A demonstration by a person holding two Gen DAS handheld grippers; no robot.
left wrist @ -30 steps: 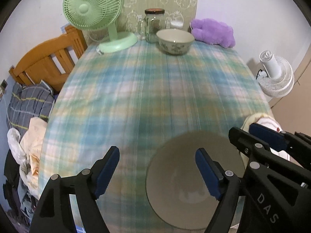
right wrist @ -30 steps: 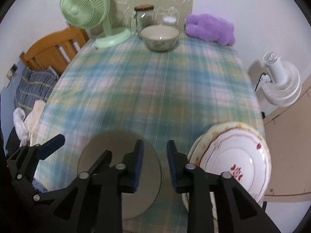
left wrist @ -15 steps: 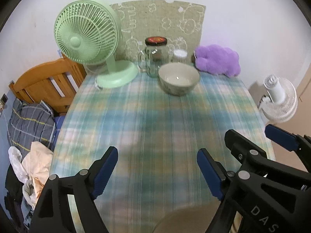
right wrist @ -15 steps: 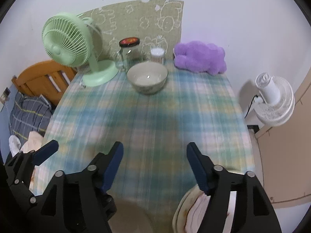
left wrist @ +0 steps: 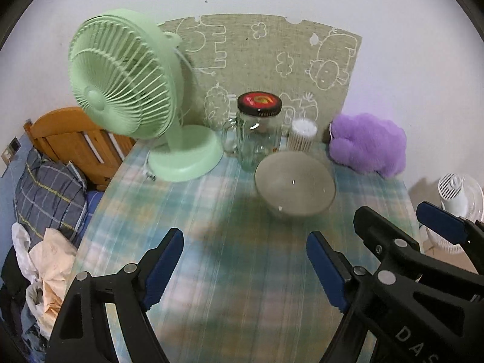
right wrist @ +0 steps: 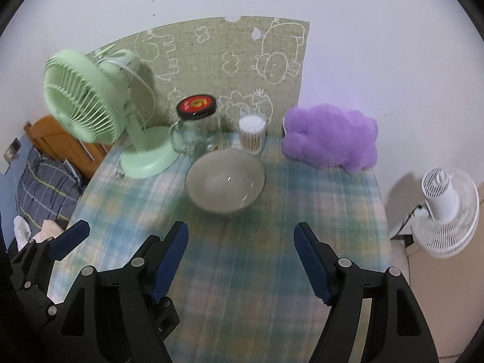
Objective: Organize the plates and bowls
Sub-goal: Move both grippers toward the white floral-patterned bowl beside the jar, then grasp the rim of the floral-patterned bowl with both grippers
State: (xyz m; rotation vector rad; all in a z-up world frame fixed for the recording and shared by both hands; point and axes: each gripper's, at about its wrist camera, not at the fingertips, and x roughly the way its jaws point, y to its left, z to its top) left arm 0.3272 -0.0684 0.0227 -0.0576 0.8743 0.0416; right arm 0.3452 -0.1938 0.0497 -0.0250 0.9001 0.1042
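Both grippers tilt down over the plaid tablecloth [right wrist: 317, 211] side by side, left gripper [left wrist: 245, 267] and right gripper [right wrist: 240, 260] both spread wide with nothing between the pads, and there's just one bowl [right wrist: 225, 186] sitting ahead near the jar [right wrist: 198, 127] and two fans.

Bowl [left wrist: 295, 192] on plaid table [left wrist: 230, 272]
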